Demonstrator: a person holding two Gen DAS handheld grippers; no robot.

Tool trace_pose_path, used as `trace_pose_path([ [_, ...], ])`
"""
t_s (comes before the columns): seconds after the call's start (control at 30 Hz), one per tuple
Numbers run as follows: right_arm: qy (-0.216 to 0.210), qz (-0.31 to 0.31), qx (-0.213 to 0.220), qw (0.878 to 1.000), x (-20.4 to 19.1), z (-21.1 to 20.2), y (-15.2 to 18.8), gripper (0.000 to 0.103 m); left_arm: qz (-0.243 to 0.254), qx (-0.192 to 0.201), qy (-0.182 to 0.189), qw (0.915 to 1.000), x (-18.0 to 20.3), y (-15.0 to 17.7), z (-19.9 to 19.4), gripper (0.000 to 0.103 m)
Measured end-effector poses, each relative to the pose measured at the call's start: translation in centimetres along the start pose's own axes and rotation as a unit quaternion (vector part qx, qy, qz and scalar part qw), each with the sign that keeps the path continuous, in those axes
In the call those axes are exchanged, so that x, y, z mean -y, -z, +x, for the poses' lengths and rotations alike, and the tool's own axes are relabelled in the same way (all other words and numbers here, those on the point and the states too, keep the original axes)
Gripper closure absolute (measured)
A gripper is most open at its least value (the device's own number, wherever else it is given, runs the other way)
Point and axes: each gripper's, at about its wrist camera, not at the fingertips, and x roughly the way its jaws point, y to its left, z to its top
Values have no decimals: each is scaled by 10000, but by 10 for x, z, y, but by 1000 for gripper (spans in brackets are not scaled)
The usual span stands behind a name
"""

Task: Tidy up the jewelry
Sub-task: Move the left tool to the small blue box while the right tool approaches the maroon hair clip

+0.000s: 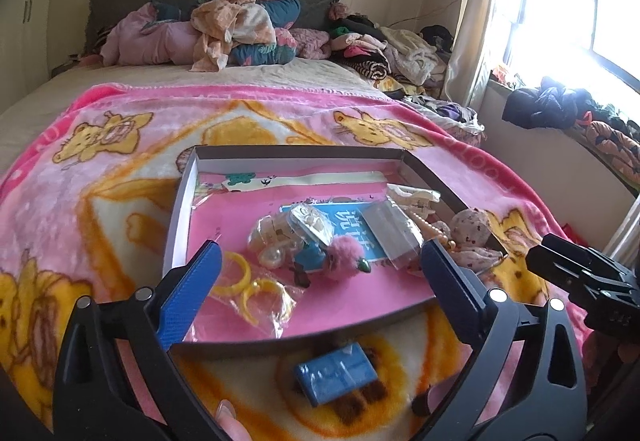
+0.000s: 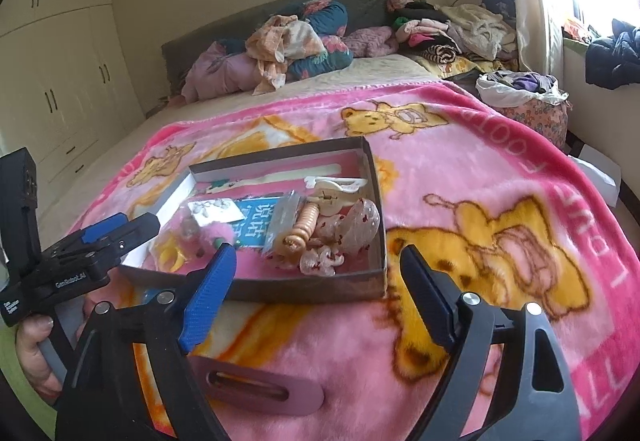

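Jewelry mostly sits in the shallow box (image 1: 181, 209) on the bed blanket (image 1: 120, 169). We find a blue case (image 1: 337, 377) and mauve hair clip (image 2: 256, 391) outside it. Left hand-held gripper (image 1: 320, 273) and right hand-held gripper (image 2: 320, 273) are spread, holding nothing.
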Motion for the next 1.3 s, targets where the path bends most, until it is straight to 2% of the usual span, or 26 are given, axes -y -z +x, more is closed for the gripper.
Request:
trace_pose_path([
  [0.23, -33, -204, -61, 9998, -7, -13, 15, 22, -10, -61, -26, 10000, -2, 10, -11, 12],
  [0.5, -82, -771, -293, 9966, -25, -21, 42, 22, 15, -233, -64, 9997, -5, 22, -17, 12],
  [0.63, -131, -844, -440, 9954, -30, -19, 53, 22, 4, -346, -63, 9994, -6, 30, -18, 12],
  [1.03, 112, -1465, -760, 9862, -47, -7, 79, 22, -77, -685, -29, 9976, -8, 45, -16, 12],
  [1.3, 388, -1751, -919, 9795, -52, 8, 84, 22, -185, -939, 70, 9954, -3, 56, -6, 12],
])
